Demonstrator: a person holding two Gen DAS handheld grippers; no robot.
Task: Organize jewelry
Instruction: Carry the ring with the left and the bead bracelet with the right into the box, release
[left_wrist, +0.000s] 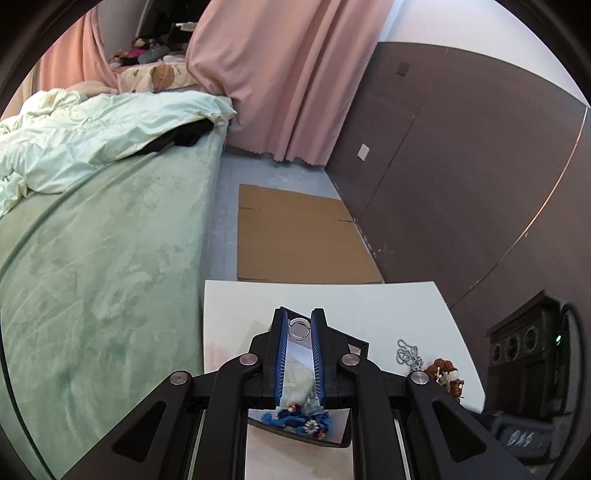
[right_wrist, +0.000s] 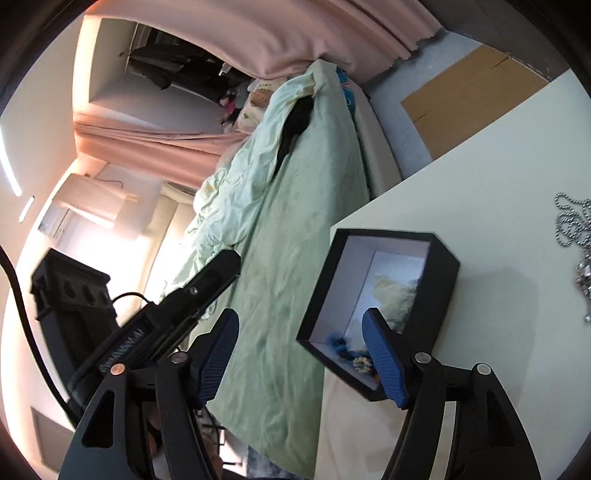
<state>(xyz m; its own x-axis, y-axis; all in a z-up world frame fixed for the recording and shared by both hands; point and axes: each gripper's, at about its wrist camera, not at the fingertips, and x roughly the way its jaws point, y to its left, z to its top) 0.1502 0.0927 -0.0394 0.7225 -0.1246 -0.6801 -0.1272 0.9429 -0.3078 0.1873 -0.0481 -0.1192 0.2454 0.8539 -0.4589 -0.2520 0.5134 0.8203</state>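
While the right claw is spread wide with nothing gripped, one black box is seen on the desk at its right finger. The left claw is clamped on one small ring above that box; one silver chain lies to its right.

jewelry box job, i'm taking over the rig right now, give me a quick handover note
Left gripper: shut on a silver ring, above the black box.
Right gripper: open, empty, at the box's near corner.
Done: blue pieces lie in the box.
Left: drop the ring in, then probably the ball chain and the brown beaded piece, both loose on the white table.
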